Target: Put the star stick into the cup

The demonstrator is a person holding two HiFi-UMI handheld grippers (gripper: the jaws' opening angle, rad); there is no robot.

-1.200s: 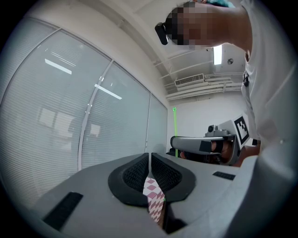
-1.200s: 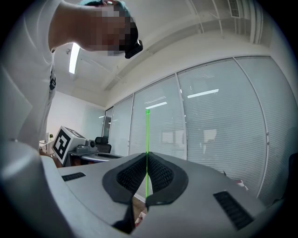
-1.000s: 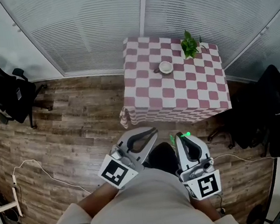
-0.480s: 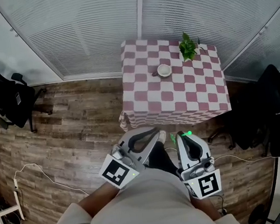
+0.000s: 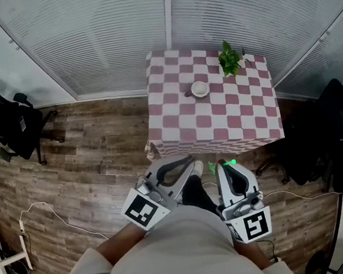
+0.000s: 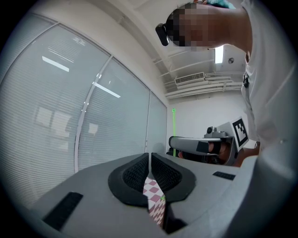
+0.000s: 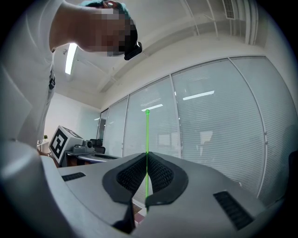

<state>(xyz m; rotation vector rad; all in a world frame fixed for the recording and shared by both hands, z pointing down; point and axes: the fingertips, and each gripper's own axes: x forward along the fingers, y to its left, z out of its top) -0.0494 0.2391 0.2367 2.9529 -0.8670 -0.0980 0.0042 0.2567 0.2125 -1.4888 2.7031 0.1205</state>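
Star stick (image 7: 147,135): thin, straight, bright-green rod with knobbed tip; upright, clamped in ribbed black pads of right gripper (image 7: 146,160).
Left gripper (image 6: 150,157): jaws closed, empty.
Cup (image 5: 199,88): white, round, well ahead of both grippers.

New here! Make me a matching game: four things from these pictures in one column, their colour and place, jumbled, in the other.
1 stick
2 cup
3 plant
4 chair

a black, on the floor
b leafy green, on the table
c thin green, between the right gripper's jaws
d white, on the table

Pairs: 1-c, 2-d, 3-b, 4-a
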